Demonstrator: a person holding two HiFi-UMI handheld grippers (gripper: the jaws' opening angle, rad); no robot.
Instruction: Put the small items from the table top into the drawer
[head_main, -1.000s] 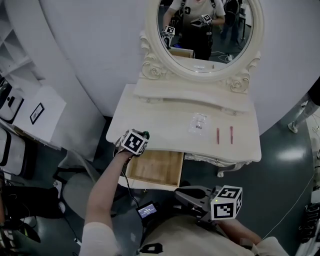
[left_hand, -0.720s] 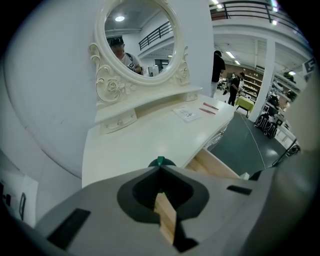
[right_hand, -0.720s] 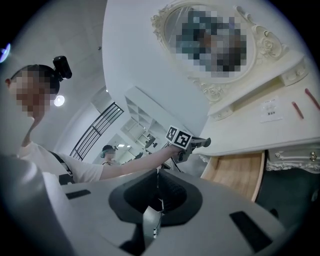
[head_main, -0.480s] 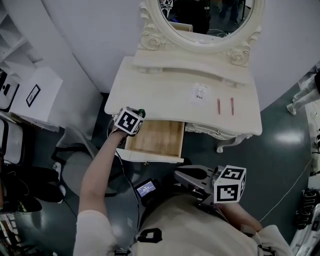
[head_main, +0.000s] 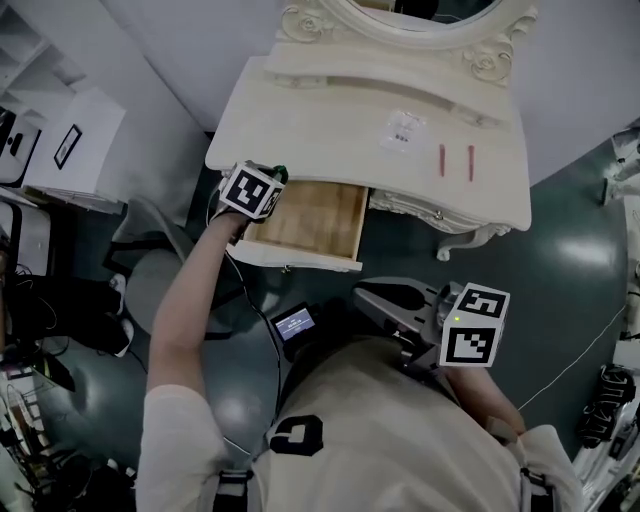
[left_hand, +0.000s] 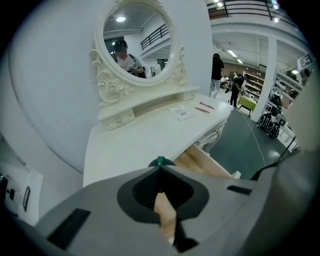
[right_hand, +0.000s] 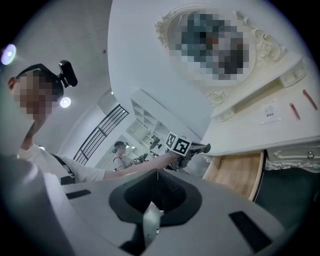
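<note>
– Jaws, left to right: what state?
– Left gripper (head_main: 281, 173): jaws pressed together, nothing pinched. The tips sit at the left side of the pale wooden drawer (head_main: 318, 215), where it meets the edge of the white carved dressing table (head_main: 300, 110); contact cannot be told. Ahead of those jaws and off to their right, well apart, lie the flat clear packet with dark print (head_main: 403, 128) and the thin red sticks (head_main: 441, 160). Right gripper (head_main: 362, 293): jaws likewise closed on nothing, held near the person's body, well short of the table.
– Progress?
– Judged early. The drawer stands pulled out, its floor bare wood. Every small item seen lies on the table top, none in the drawer. All picking and placing remains.
– Count?
– One open drawer, one packet, two red sticks, and two grippers, both empty.
</note>
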